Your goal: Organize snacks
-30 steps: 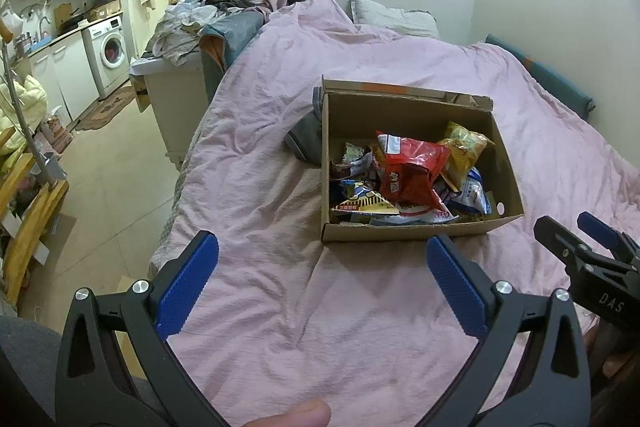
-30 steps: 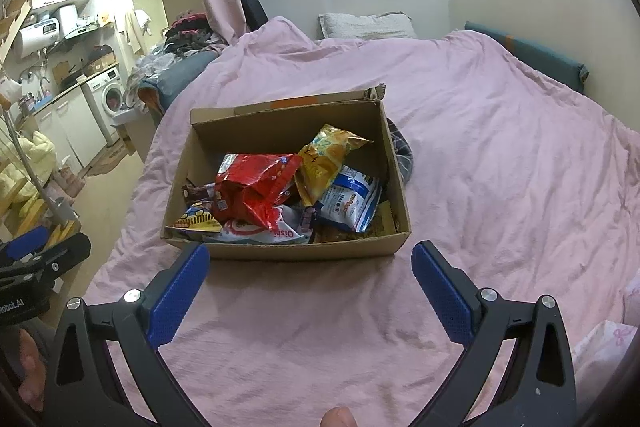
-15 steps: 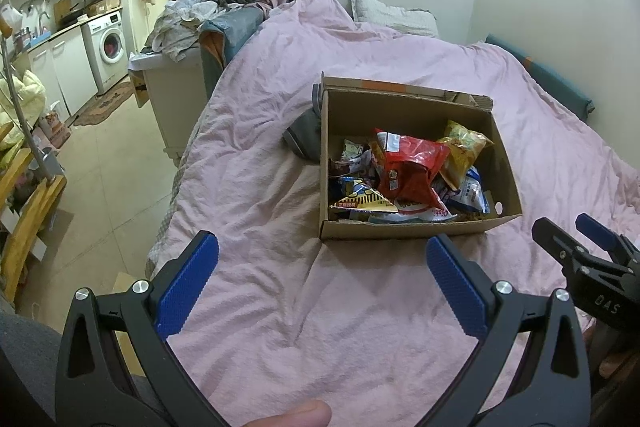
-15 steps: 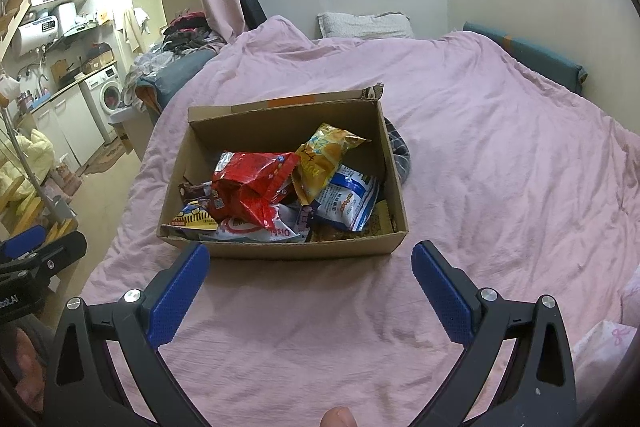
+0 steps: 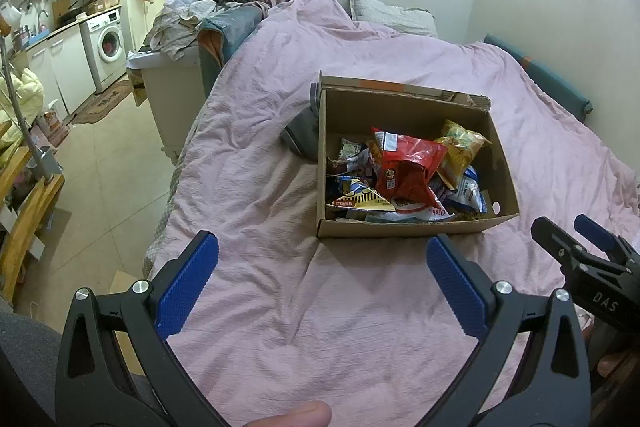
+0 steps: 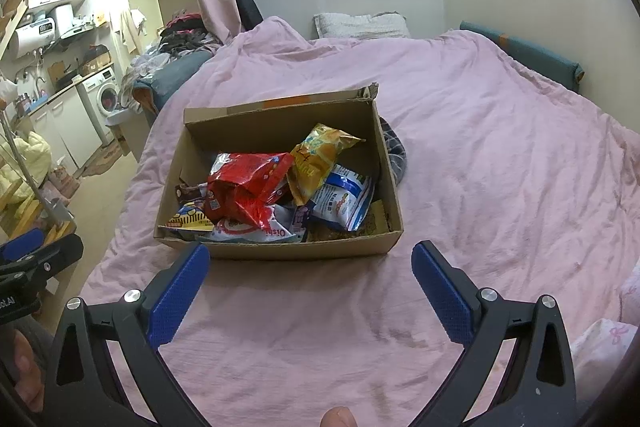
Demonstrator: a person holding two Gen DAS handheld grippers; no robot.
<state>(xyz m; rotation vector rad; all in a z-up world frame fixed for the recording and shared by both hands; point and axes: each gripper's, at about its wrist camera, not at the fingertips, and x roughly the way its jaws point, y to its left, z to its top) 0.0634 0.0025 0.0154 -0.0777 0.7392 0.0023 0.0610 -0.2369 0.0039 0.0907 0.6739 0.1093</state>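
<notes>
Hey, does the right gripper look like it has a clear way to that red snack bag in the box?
Probably yes: the right gripper is open, the red bag lies on top of the pile, and the cardboard box is open-topped.

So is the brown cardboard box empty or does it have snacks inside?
Not empty: the brown cardboard box holds several snack bags, a red bag on top.

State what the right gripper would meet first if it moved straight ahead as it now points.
Probably the near wall of the box, which sits centred just beyond the right gripper with its jaws open. It may meet the pink bedding first; depth is unclear.
</notes>
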